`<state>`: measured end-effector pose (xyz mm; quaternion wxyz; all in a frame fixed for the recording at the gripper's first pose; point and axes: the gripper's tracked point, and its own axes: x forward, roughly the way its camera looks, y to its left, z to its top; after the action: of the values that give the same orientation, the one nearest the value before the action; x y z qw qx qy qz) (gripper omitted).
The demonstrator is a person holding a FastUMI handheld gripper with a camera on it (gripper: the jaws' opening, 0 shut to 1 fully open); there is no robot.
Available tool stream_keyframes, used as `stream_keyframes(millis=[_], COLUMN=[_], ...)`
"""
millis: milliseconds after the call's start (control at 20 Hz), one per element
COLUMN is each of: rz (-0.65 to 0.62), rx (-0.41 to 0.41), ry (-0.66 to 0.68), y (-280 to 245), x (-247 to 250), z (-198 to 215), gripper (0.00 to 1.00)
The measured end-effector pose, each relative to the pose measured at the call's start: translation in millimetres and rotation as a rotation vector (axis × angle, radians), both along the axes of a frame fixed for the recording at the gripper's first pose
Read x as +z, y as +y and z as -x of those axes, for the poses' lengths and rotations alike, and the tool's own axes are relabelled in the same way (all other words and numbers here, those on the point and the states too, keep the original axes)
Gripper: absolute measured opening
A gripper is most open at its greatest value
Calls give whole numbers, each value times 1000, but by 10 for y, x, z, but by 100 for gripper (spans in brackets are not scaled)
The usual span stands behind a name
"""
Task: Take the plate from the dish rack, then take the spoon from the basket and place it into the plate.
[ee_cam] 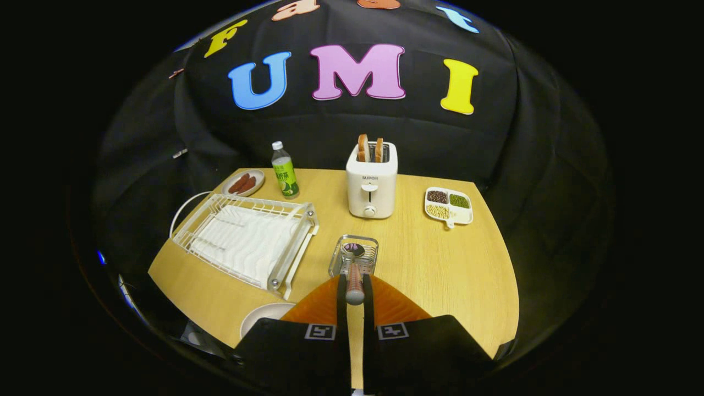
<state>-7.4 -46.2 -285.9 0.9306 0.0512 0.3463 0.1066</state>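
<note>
A spoon (354, 273) sits clamped by its handle in the hand-held gripper (355, 290), bowl over the wire basket (353, 254). The plate (263, 319) lies beside the fingers on the bench (440, 264), near the dish rack (247, 240) (toaster (371, 181) beyond, marked "SUPOR").

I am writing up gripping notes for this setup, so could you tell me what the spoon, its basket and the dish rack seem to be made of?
The spoon, clamped between the gripper fingers, has a glossy dark bowl and a reddish-brown handle, possibly wood or plastic. The basket looks like shiny metal wire: thin reflective bars. The dish rack appears to be white coated wire over a ribbed white tray, likely plastic.
</note>
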Motion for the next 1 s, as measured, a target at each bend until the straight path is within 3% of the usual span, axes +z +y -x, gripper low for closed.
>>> stream_keyframes(millis=[200, 500, 750, 1000], rz=[-63, -86, -73, -106], rx=[31, 96, 129, 135], ry=[-13, 101, 180, 209], y=[218, 588, 838, 1042], x=[198, -194, -694, -851], z=[506, 1098, 1240, 1254], gripper=[13, 13, 13, 13])
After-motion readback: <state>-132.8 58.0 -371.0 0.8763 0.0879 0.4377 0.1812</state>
